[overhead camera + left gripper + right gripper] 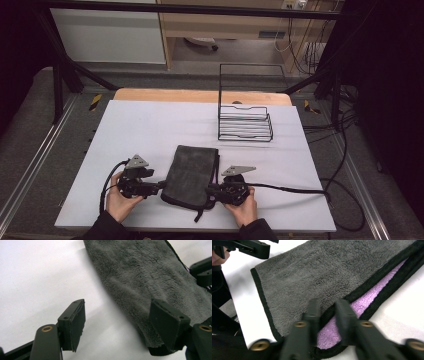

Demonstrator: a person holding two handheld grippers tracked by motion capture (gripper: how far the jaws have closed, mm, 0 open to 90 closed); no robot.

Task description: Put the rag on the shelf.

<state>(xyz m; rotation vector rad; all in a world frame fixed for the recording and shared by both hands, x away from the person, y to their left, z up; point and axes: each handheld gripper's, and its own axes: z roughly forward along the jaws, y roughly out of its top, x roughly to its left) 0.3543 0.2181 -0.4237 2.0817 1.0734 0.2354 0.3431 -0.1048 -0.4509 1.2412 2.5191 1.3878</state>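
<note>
Both my grippers flank the folded grey towel [191,175], its long axis running near-to-far: left gripper [117,322] fingers spread wide at its near-left corner, right gripper [327,315] fingers pinching the near-right hem.

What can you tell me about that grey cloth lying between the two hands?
The grey towel is fluffy, microfibre by its look, folded flat on the white table, with black stitched edging and a purple inner face. The left gripper stands open at its near corner; the right gripper has its jaws almost closed about the edging of the upper layer.

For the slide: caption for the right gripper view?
Right gripper nearly closed on the black hem of a folded grey towel, purple underside showing.
</note>
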